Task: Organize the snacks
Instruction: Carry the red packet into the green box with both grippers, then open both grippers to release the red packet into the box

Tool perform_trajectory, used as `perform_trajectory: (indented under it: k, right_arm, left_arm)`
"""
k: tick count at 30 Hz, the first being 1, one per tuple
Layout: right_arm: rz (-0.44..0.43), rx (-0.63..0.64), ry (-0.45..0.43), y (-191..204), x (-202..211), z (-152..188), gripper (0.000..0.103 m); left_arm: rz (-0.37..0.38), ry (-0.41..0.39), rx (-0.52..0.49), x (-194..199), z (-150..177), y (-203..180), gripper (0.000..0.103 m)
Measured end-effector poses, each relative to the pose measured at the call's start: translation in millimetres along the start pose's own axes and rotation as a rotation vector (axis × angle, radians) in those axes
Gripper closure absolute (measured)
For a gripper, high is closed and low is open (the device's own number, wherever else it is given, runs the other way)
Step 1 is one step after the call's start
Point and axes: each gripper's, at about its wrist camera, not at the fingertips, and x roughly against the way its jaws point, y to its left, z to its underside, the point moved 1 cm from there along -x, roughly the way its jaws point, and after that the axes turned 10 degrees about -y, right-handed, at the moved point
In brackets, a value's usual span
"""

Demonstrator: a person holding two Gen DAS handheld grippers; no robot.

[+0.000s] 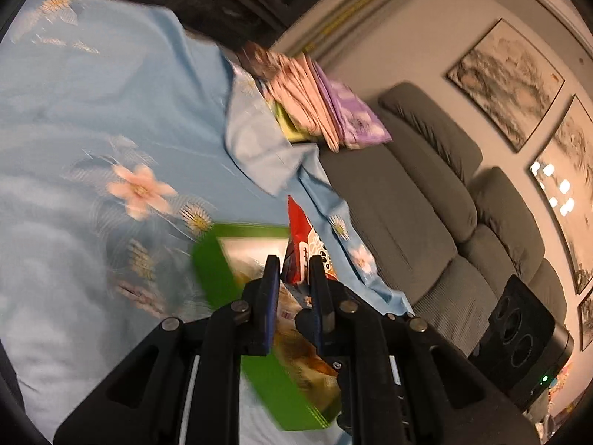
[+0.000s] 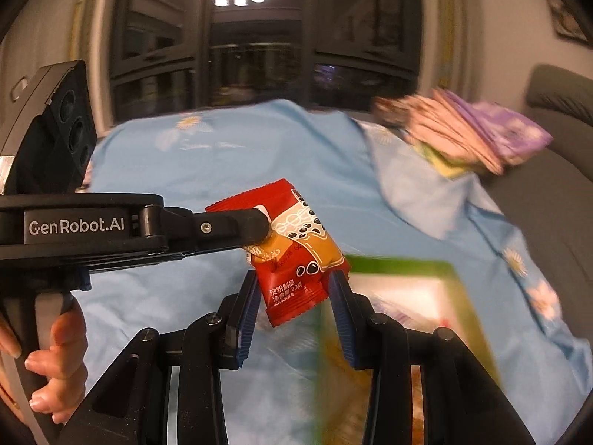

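Pinching a red packet (image 2: 296,248) by one upper corner, my left gripper (image 2: 259,228) reaches in from the left side of the right wrist view, its fingers closed tight on the wrapper. The packet hangs in the air above the blue floral cloth (image 2: 222,170) and dips down between the fingers of my right gripper (image 2: 294,307). Those blue pads (image 2: 247,307) stand apart on either side of the packet; the right one looks close to its edge, the left one shows a gap, so this gripper is spread and grips nothing that I can make out.

From the left wrist view the same packet (image 1: 305,248) sits between my left gripper's (image 1: 294,278) narrow-set fingers, seen edge-on.

Below the packet lies a green box (image 2: 418,296), blurred, its pale printed face turned up; whether it is open or holds anything I cannot tell. It rests on the cloth.

At the far right corner of the cloth a stack of flat packets (image 2: 463,137) leans together, pink ones with a purple one on the outer side and a yellow-green edge underneath. A fold of the cloth rises just beside them. A grey sofa (image 1: 437,200) lies beyond.
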Motion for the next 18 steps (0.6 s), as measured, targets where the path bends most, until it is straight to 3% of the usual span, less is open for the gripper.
perform_trajectory:
  k: [8,12,18]
  right_arm:
    - [0.076,-0.089,0.086,-77,1,38,0.063]
    - [0.084,-0.125,0.141,-95,-15,52,0.063]
    - [0.077,-0.168,0.177,-96,-26,68,0.063]
  left_arm:
    - [-0.051,0.115,-0.066,-69,44,-35,0.088]
    - [-0.090,0.175,-0.045,-91,57,-24,0.088]
    - [-0.180,0.188,-0.122,-107,67,-21,0.088]
